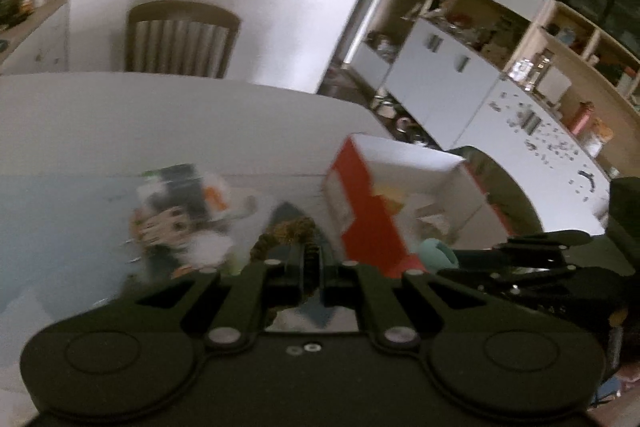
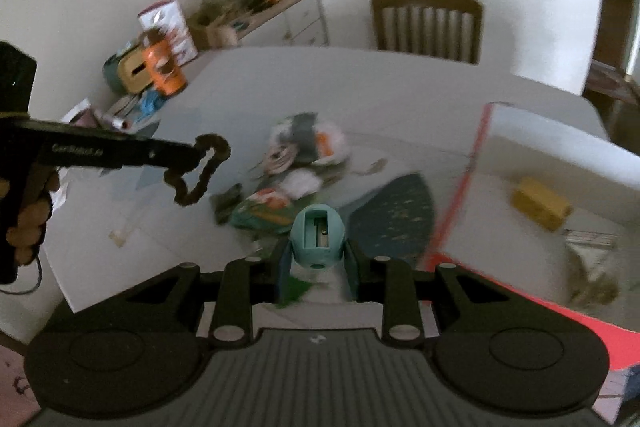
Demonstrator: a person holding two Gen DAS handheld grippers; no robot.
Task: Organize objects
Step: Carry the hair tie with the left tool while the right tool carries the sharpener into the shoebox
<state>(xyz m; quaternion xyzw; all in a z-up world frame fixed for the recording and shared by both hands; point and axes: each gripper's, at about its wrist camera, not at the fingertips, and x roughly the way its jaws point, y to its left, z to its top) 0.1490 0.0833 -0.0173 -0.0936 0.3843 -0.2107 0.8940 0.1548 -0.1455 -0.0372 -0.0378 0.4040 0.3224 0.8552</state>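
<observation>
My left gripper (image 1: 309, 253) is shut on a brown fuzzy hair tie (image 1: 285, 230), which hangs as a loop above the table. The right wrist view shows that same left gripper (image 2: 195, 148) from the side, with the hair tie (image 2: 200, 173) dangling from its tip and a hand on the handle. My right gripper (image 2: 318, 257) is shut on a teal pencil sharpener (image 2: 318, 235), held above the table near the box. An open white box with red sides (image 2: 552, 163) stands on the right. Inside it lie a yellow block (image 2: 541, 209) and some papers.
A blurred pile of packets and small toys (image 2: 304, 155) lies mid-table beside a dark dotted pouch (image 2: 394, 223). An orange bottle (image 2: 164, 67) and cartons stand at the left edge. A wooden chair (image 2: 427, 23) is behind the table. Shelving (image 1: 520, 59) fills the room's right side.
</observation>
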